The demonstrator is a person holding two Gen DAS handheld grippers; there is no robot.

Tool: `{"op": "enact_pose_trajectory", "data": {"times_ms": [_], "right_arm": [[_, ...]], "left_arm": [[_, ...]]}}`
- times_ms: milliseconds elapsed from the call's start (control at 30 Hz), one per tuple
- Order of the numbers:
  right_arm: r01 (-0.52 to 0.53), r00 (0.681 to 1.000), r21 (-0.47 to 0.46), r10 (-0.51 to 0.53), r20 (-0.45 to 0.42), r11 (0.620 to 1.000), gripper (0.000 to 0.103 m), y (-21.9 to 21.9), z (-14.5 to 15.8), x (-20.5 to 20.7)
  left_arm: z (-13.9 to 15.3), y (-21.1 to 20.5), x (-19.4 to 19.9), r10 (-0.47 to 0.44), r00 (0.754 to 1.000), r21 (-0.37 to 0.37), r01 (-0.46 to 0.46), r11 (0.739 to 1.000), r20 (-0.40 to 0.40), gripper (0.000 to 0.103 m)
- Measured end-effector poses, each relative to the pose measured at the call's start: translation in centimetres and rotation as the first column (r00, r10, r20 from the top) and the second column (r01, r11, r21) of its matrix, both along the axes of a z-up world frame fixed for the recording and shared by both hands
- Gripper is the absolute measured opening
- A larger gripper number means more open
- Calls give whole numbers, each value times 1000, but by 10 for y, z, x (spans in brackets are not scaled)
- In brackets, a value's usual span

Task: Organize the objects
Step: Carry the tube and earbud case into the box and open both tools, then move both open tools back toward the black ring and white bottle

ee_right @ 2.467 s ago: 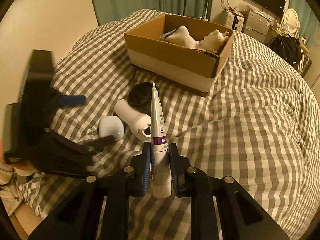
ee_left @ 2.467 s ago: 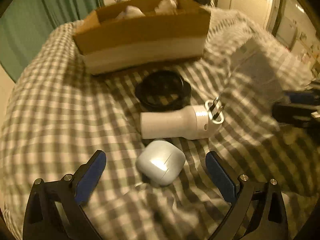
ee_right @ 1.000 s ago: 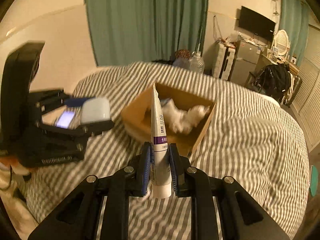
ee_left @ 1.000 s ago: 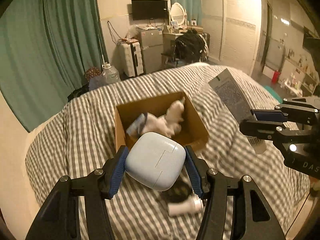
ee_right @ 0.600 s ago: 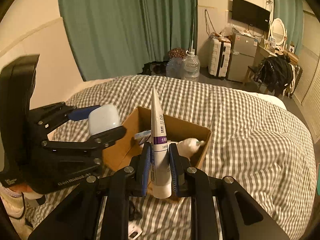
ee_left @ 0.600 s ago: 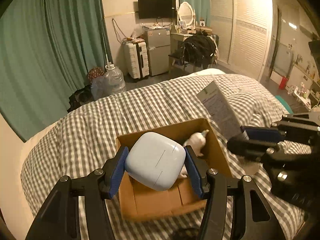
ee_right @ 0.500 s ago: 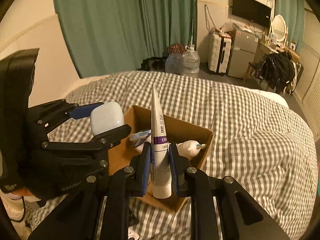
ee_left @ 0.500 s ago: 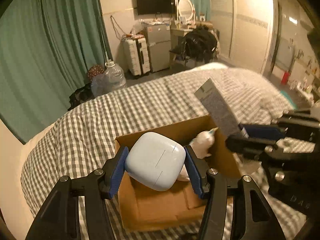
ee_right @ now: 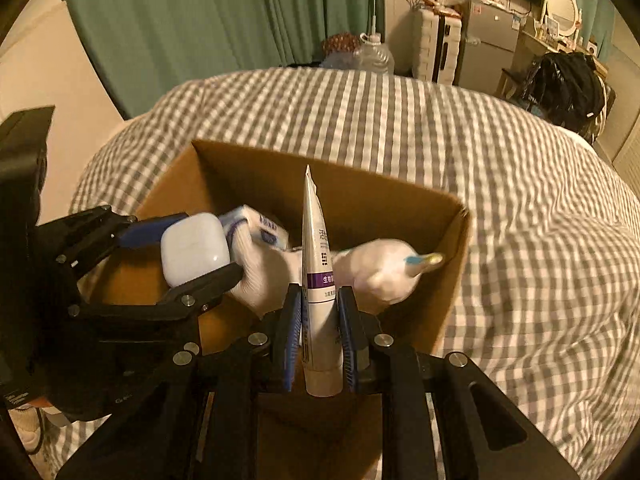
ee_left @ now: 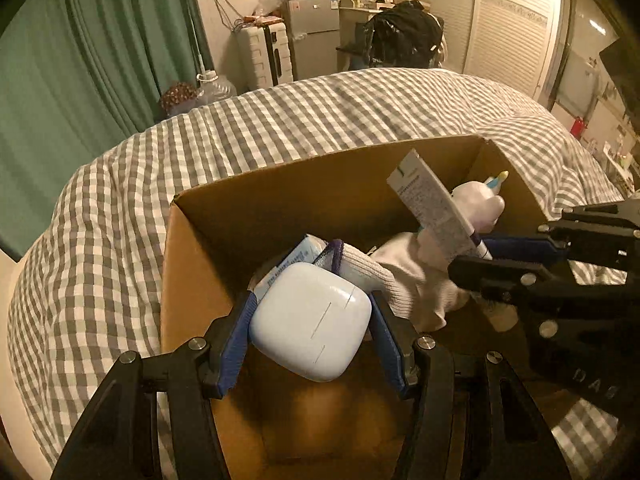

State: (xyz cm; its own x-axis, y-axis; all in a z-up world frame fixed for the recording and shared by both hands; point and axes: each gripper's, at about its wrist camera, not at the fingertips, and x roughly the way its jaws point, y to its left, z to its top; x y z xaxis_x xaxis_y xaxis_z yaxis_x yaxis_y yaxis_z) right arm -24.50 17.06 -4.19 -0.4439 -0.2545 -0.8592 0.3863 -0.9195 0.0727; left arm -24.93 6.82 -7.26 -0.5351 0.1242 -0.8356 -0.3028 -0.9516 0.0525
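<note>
My left gripper (ee_left: 310,322) is shut on a white earbud case (ee_left: 310,322), held over the near end of an open cardboard box (ee_left: 320,184). My right gripper (ee_right: 319,316) is shut on a white tube with a purple band (ee_right: 316,272), upright over the same box (ee_right: 384,192). The left gripper and the case (ee_right: 195,249) show at the left of the right wrist view. The tube (ee_left: 434,210) and right gripper (ee_left: 508,256) show at the right of the left wrist view.
The box sits on a grey-checked bed cover (ee_left: 120,208). Inside lie white plush or cloth items (ee_right: 384,270) and a small blue-white packet (ee_left: 298,258). Green curtains (ee_right: 200,20), a suitcase and a fridge stand beyond the bed.
Both grippers have come forward and down over the box, which now fills the middle of both views. Each still holds its item.
</note>
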Motion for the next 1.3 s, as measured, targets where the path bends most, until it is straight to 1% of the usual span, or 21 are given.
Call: {"op": "enact_pose_trajectory", "data": {"times_ms": [133,200,267,300,333,367,400,433,533,600,733,767,800,900,1000,1067,1167,1233,1300], "right_arm": [[4,1000,6,-4,1,1000,18,1,-7,-6],[5,1000,-5,-5,0,1000,18,2,-5,-6],[16,1000,-27,-17,-10,1000,19,5,4,-7],[22,1000,-36,-23,-17,999,23,8,8,-8],[26,999,-44,-27,-25,999,26,9,15,-6],[30,999,-54,-32,-32,998,36,11,22,-3],[38,998,-61,-41,-43,997,45,12,30,0],[46,997,-68,-50,-58,997,48,13,39,4],[52,992,-89,-62,-110,995,51,17,73,18],[55,988,-101,-69,-139,993,58,20,96,30],[59,978,-118,-82,-194,991,66,28,143,58],[61,974,-115,-85,-212,991,69,30,155,67],[62,969,-113,-87,-229,992,76,31,165,74],[63,957,-123,-95,-273,990,86,36,194,101],[69,948,-121,-103,-302,990,89,44,214,129],[72,942,-107,-103,-319,992,89,49,225,147],[68,940,-74,-88,-329,995,89,50,237,169],[56,939,-54,-71,-337,997,89,50,244,187],[41,936,-37,-51,-347,998,89,51,248,205]], "left_arm": [[0,-3,1,-3,1000,19,3,1000,13,60],[5,-6,3,11,1000,4,-11,1000,-10,63],[15,-7,7,22,999,-9,-22,1000,-37,70],[23,-6,8,19,998,-9,-20,1000,-54,72],[30,-6,11,18,997,-10,-19,1000,-69,76],[39,-6,15,17,996,-13,-18,1000,-86,80],[49,-6,19,17,994,-17,-19,1000,-106,81],[59,-7,26,17,992,-19,-20,1000,-128,82],[88,-9,43,21,984,-16,-25,1000,-178,86],[109,-12,53,29,978,-15,-33,999,-206,91],[150,-17,72,45,966,-5,-48,999,-254,97],[159,-21,78,49,963,0,-51,999,-263,99],[169,-24,82,54,960,4,-55,998,-274,99],[191,-34,103,60,955,15,-58,998,-291,101],[208,-43,125,54,953,26,-49,998,-298,101],[218,-49,138,46,951,19,-42,999,-306,102],[232,-57,160,43,938,-3,-47,999,-345,103],[239,-62,176,35,934,-15,-43,999,-357,103],[239,-67,190,29,935,-21,-38,999,-353,103]]}}
